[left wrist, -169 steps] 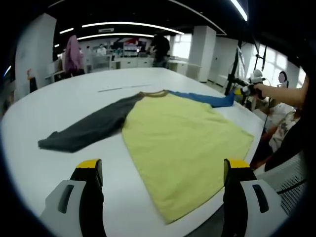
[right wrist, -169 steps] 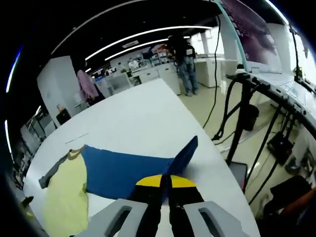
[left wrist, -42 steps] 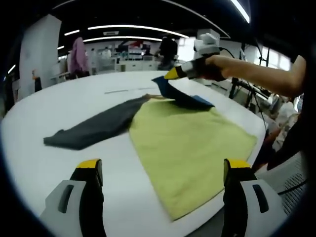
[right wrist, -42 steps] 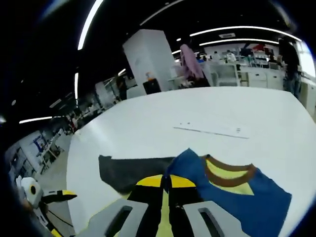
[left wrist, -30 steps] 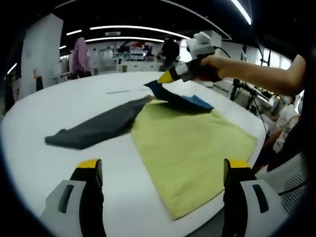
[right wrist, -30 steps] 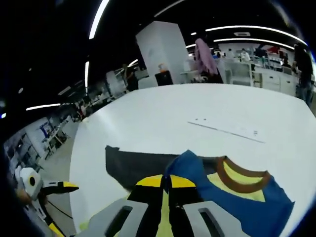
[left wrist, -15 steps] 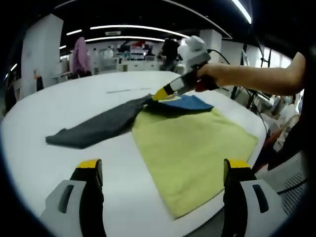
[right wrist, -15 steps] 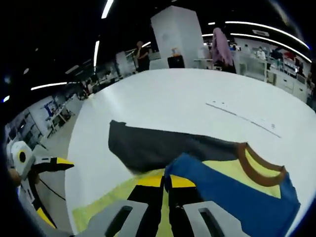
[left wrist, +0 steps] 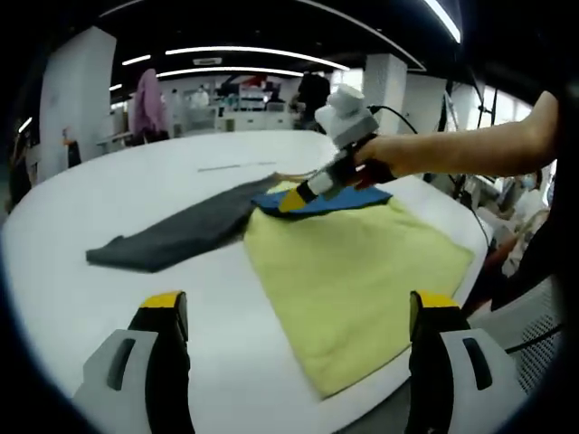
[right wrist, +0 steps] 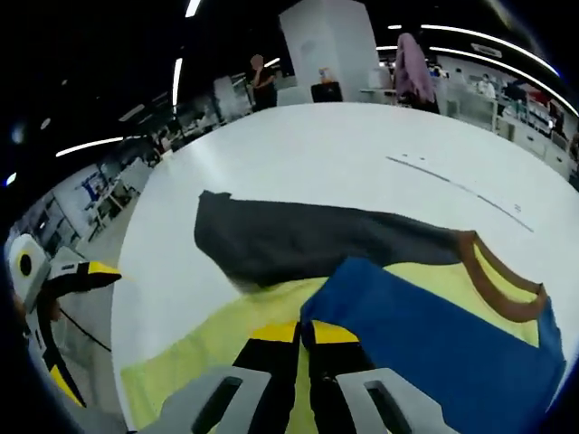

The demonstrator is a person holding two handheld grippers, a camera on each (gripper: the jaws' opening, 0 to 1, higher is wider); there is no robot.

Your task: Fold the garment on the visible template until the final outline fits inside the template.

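A long-sleeved shirt lies flat on the white table (left wrist: 109, 199). It has a yellow body (left wrist: 353, 271), a grey sleeve (left wrist: 172, 237) stretched out to the left and a brown collar (right wrist: 493, 280). Its blue sleeve (left wrist: 339, 200) is folded across the top of the body. My right gripper (left wrist: 294, 201), held by a person's hand, is shut on that sleeve's cuff, low over the yellow cloth. The right gripper view shows the closed jaws (right wrist: 303, 334) pinching the blue sleeve (right wrist: 434, 334), with the grey sleeve (right wrist: 308, 240) beyond. My left gripper (left wrist: 298, 362) hovers open near the table's front edge, holding nothing.
A thin marked line (left wrist: 231, 166) crosses the table beyond the collar. The table's rim curves close under the shirt's hem (left wrist: 362, 398). My left gripper (right wrist: 80, 324) sits off the table's edge in the right gripper view. People and desks stand far behind.
The right gripper has carried the blue sleeve from the shirt's right side across the body and lowered it onto the yellow cloth. The left gripper has stayed put, open.
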